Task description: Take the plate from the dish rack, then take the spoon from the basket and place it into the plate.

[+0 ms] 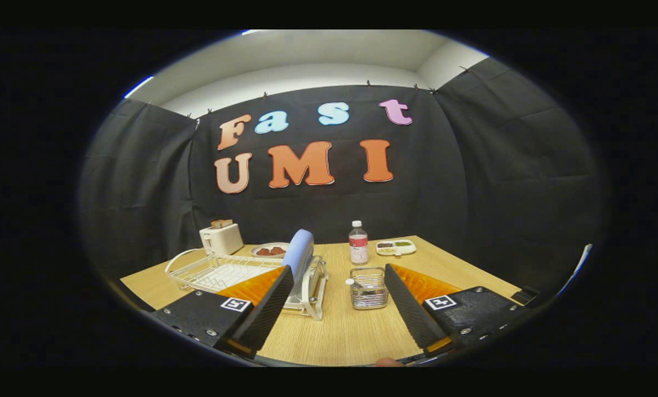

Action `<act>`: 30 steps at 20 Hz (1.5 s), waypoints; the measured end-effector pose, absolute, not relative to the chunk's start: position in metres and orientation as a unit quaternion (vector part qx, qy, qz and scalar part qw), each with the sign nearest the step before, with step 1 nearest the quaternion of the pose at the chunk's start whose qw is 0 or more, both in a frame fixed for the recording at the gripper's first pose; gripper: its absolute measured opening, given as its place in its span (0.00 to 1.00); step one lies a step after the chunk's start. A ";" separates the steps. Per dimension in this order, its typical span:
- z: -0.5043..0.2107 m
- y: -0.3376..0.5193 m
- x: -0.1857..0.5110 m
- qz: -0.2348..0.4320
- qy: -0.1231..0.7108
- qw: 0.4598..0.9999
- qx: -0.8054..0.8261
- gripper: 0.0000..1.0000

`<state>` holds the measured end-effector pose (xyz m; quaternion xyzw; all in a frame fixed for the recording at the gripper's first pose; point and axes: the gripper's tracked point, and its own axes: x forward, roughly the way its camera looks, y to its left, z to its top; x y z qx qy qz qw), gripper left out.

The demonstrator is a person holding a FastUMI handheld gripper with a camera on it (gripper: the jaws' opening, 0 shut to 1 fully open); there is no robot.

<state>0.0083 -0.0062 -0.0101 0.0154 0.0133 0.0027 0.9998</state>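
Hovering low over the wooden counter (340, 331), tongs (340, 275) standing wide apart, gripping nothing, both fingers (265, 309) framing bare wood.

Going from the left: sitting at the far left corner, a cream toaster (221, 237) with bread poking from its slots. Lying just in front of it, a white wire tray (207, 271). Standing to the right of that, touching the left finger's tip in the view, the white dish rack (309, 289), carrying the pale blue plate (299, 252) upright on its edge in the slots. Resting behind the rack, a shallow dish (268, 250) with reddish food.

Sitting just ahead of the gap between the fingers, nearer the right one, the small wire basket (369, 288), holding the spoon (352, 283), its white end leaning over the basket's left rim. Standing beyond the basket, a clear bottle (358, 242) with a white cap. Lying to its right, near the counter's far edge, a white divided tray (396, 247) with green and dark fillings.
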 end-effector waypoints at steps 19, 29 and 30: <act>-0.006 0.063 0.127 0.020 0.143 0.988 0.054 0.98; -0.048 0.075 0.196 -0.041 0.241 0.968 0.049 0.87; -0.057 0.073 0.199 -0.049 0.254 0.965 0.043 0.84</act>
